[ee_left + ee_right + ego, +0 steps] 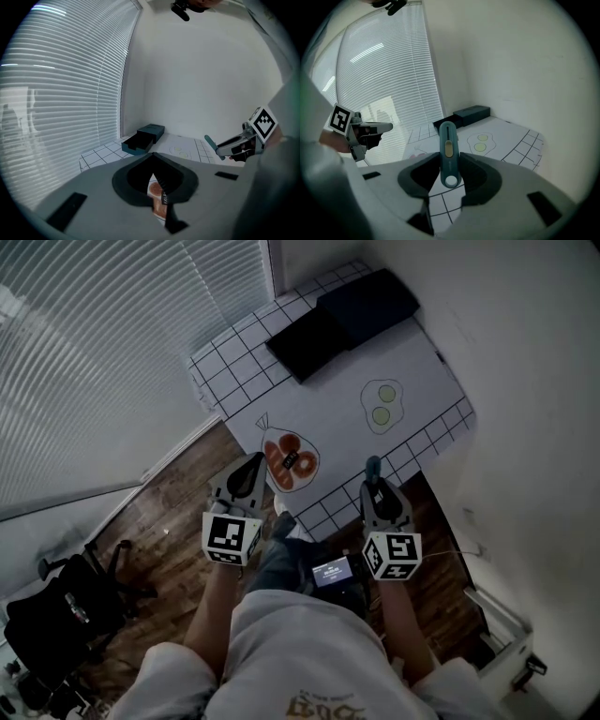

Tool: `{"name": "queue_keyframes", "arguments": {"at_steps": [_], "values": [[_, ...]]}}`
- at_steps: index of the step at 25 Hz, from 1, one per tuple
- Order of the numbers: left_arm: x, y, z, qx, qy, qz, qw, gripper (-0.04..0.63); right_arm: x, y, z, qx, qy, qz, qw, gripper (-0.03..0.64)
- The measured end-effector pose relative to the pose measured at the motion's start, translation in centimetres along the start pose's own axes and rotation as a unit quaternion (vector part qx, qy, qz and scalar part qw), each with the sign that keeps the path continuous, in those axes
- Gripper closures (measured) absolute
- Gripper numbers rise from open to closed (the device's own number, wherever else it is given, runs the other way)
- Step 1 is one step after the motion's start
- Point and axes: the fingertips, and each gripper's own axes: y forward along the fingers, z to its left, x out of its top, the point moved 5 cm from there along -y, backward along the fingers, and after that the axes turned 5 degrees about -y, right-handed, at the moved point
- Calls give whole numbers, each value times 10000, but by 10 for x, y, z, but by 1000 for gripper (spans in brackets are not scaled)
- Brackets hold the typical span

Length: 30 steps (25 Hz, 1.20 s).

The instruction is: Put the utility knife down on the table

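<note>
While my right claw (450, 161) pinches the utility knife (447, 140) by its tail, tip at 12 o'clock over the table (511, 136), I'd guess it's light, stiff, slick plastic. Left claw (153, 159) is pressed together, empty.

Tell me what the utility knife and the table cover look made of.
The utility knife looks like matte teal plastic, going by its smooth moulded body and yellow slider. The table cover seems a thin printed cloth or vinyl, white with grid lines.
</note>
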Motion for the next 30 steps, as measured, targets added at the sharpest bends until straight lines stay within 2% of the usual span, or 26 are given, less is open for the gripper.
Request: {"name": "queue_keyframes", "arguments": {"at_steps": [15,25,30], "values": [[-49,21,-13,-258,-11,477,9985,588,-43,31,0,149,-68,483,9987,479],[-63,26,-16,-382,-88,639,9972,588,-68,47,-1,148,-84,808,9966,479],[-72,30,-15,-416,-142,669,9968,588,-77,54,4,215,-257,963,9948,479]]}}
